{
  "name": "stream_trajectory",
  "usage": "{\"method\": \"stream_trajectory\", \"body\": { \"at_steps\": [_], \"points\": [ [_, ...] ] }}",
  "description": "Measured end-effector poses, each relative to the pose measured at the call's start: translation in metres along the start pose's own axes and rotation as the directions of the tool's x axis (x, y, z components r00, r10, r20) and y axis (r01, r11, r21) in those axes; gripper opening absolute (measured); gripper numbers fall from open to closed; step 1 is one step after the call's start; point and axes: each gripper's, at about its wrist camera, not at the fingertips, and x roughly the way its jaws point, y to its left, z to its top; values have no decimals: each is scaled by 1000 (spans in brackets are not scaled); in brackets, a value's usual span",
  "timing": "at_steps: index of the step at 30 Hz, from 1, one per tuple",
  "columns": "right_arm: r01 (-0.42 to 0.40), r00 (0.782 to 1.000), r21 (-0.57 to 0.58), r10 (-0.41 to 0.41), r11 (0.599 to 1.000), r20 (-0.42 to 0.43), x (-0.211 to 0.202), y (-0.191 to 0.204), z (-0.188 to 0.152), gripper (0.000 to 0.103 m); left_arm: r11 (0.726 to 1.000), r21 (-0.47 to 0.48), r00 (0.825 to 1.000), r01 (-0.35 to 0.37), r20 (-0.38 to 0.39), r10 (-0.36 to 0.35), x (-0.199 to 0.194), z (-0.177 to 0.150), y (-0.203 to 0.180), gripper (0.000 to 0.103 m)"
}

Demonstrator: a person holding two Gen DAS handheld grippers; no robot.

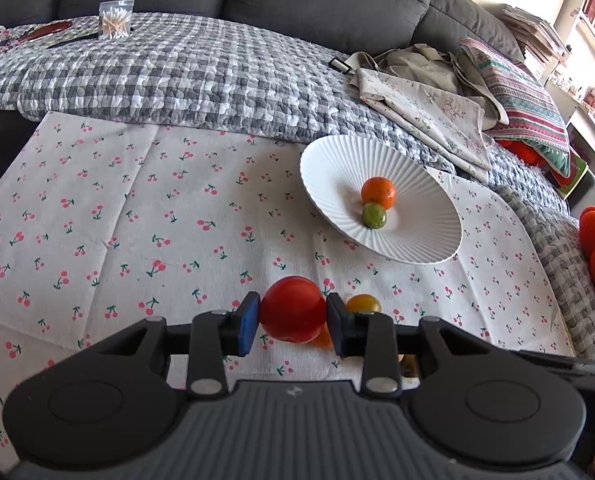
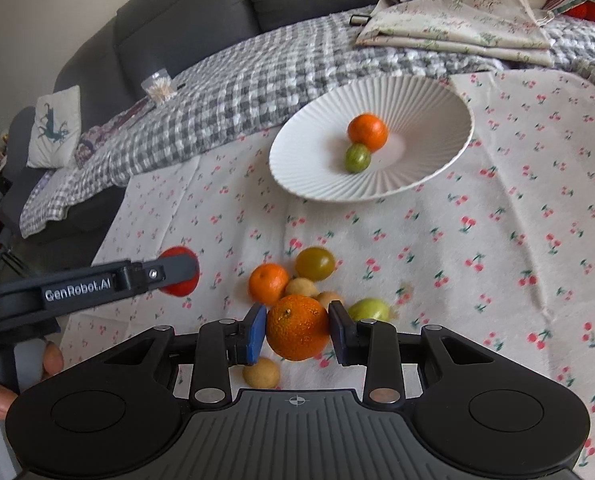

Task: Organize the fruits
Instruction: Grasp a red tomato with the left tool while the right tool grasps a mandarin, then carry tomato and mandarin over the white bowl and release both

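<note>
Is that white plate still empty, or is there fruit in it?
Not empty. The white plate holds an orange mandarin and a small green fruit touching it.

Left gripper [image 1: 293, 322] clamped, right gripper [image 2: 297, 330] clamped, both angled down.

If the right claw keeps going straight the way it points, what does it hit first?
Probably the loose fruit pile on the cherry-print cloth, just ahead of the orange it grips; the white plate lies farther. Depth is uncertain.

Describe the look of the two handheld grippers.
Both the left gripper and the right gripper are matte black, with a ribbed grey centre panel, two round discs, silver pivot pins and blue pads on the fingers. Seen side-on from the right wrist, the left gripper carries white "GenRobot.AI" lettering.
</note>
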Motion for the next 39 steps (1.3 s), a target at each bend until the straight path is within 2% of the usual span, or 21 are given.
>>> {"method": "stream_trajectory", "body": {
  "at_steps": [14,27,34,39],
  "points": [
    [52,998,11,-53,999,43,-6,-24,26,33,997,77,1000,-2,29,0,19,21,-15,34],
    [134,985,34,-136,990,104,-3,-55,65,33,981,193,998,2,60,-14,65,51,-51,34],
    [175,974,20,-176,984,141,10,-64,89,33,974,226,995,8,92,-30,84,68,-66,34],
    [192,973,-1,-190,981,133,26,-66,93,33,970,241,997,9,67,-26,103,66,-70,34]
  ]
}}
